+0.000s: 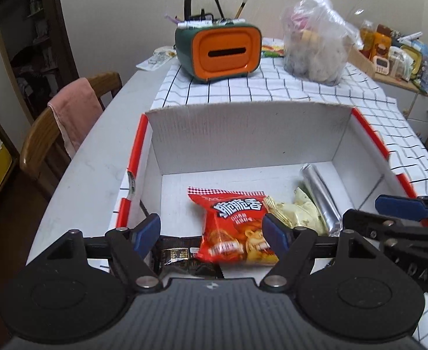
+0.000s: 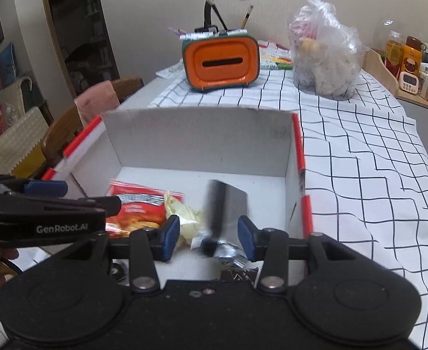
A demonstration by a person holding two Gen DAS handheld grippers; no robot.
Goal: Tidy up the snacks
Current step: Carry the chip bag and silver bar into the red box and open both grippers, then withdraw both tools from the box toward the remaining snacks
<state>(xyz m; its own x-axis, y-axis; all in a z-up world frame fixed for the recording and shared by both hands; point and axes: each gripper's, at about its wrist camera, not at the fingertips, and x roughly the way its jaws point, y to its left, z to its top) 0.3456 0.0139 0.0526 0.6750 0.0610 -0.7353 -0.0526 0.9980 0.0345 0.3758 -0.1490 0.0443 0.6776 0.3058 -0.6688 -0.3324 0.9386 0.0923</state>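
A white cardboard box (image 1: 243, 140) (image 2: 199, 137) with red edges stands on the checked cloth. Inside it lie a red snack packet (image 1: 234, 227) (image 2: 138, 207), a pale yellow packet (image 1: 295, 213) (image 2: 184, 218), a silver packet (image 1: 320, 198) and a dark packet (image 1: 182, 258) (image 2: 238, 277) near the front. My left gripper (image 1: 211, 233) (image 2: 76, 197) is open over the red packet, and its pads are clear of it. My right gripper (image 2: 208, 239) (image 1: 383, 214) is open, with the silver packet (image 2: 222, 210) blurred between its fingers and the left pad not touching it.
Behind the box stand an orange and green tissue holder (image 1: 225, 52) with pens, a lamp and a full clear plastic bag (image 1: 316, 49). A wooden chair with a pink cloth (image 1: 74, 116) is on the left. A shelf of jars (image 2: 403, 58) sits far right.
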